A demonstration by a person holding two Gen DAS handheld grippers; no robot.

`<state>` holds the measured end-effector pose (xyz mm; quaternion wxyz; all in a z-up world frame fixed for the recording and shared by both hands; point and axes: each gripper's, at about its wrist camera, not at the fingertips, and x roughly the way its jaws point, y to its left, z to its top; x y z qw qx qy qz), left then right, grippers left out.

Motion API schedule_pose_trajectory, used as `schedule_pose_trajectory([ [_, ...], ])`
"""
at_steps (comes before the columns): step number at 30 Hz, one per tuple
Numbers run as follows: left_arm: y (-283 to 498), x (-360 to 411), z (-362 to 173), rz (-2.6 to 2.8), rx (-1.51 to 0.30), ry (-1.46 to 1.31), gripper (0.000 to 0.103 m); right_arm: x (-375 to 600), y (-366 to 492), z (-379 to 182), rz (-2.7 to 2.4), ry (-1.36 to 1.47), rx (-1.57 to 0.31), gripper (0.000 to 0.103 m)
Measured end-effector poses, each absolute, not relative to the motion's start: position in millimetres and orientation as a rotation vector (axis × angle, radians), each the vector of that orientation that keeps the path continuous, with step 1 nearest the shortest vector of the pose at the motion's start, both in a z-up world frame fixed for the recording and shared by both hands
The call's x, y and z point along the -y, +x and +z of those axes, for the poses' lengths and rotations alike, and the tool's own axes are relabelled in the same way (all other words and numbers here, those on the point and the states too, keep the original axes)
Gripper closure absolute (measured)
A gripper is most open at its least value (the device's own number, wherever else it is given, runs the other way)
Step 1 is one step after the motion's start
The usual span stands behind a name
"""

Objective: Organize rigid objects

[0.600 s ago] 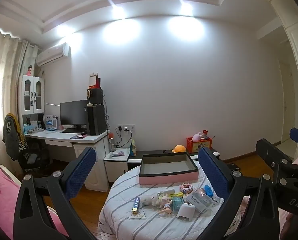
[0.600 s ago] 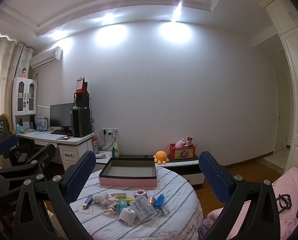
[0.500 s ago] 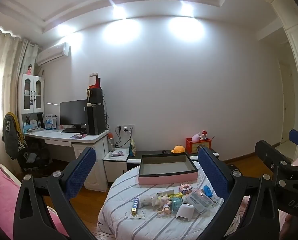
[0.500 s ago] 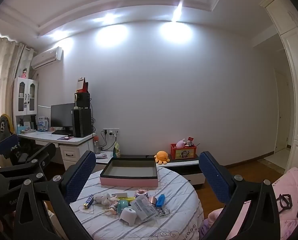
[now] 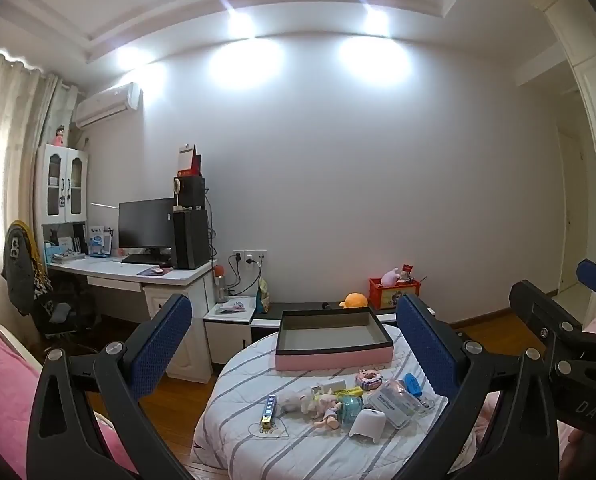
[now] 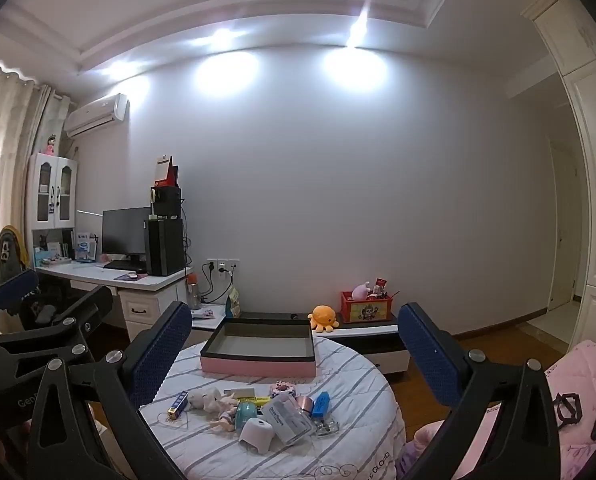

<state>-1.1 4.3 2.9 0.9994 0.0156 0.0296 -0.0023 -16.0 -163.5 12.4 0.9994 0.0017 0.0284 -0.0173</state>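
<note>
Small rigid objects (image 5: 354, 402) lie scattered low in the frame on the round table (image 6: 350, 452), in front of an empty pink box (image 6: 257, 366). Nothing is picked yet; this looks like the approach. The left gripper (image 5: 293, 344) and right gripper (image 6: 287, 350) both hover spread wide, holding nothing. Next, one must drop toward a single piece. A striped cloth covers the table; a desk (image 5: 137, 274) stands at left.

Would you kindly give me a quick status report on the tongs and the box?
Both tongs, left and right, open, empty. Pink box empty on round table; small items loose in front. Nothing in the way.
</note>
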Motion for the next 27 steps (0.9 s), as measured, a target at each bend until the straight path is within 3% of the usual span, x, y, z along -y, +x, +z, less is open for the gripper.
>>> schedule_pose_trajectory([
  [27, -4.8, -6.9, 7.9, 0.001, -0.054, 0.033, 0.000, 162.1, -15.7, 12.3, -0.047, -0.005, -0.057, 0.000],
])
